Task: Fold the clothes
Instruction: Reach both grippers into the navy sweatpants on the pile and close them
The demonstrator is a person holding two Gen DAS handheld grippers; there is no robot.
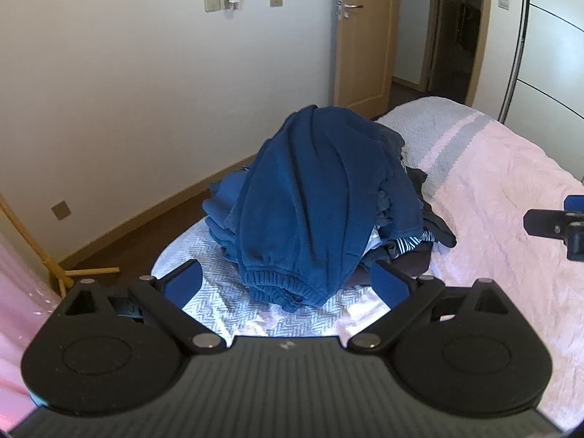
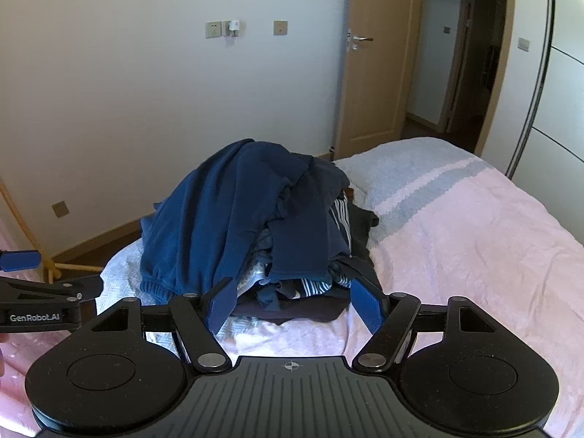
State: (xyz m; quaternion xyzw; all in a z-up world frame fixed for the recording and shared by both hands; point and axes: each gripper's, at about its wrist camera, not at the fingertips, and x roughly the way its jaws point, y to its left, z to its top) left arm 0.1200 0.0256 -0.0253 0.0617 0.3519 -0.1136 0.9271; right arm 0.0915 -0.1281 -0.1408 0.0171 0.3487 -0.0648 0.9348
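Note:
A tall pile of clothes [image 1: 321, 197] sits on the bed, topped by a dark blue fleece garment [image 1: 306, 189] with a ribbed cuff hanging at the front. Striped and black garments [image 1: 412, 244] lie underneath. The pile also shows in the right wrist view [image 2: 248, 219]. My left gripper [image 1: 288, 284] is open, its blue pads either side of the fleece cuff, holding nothing. My right gripper [image 2: 295, 304] is open and empty, just in front of the pile's lower layers. The right gripper shows at the edge of the left wrist view [image 1: 558, 230]; the left gripper shows in the right wrist view [image 2: 40, 292].
The bed [image 1: 492, 219] has a pink cover with a grey-white herringbone blanket [image 2: 419, 175] across it. A white wall [image 1: 146, 91] and wooden floor lie left of the bed. A wooden door [image 1: 365, 36] stands open behind. A wooden stand [image 1: 54, 270] is at the left.

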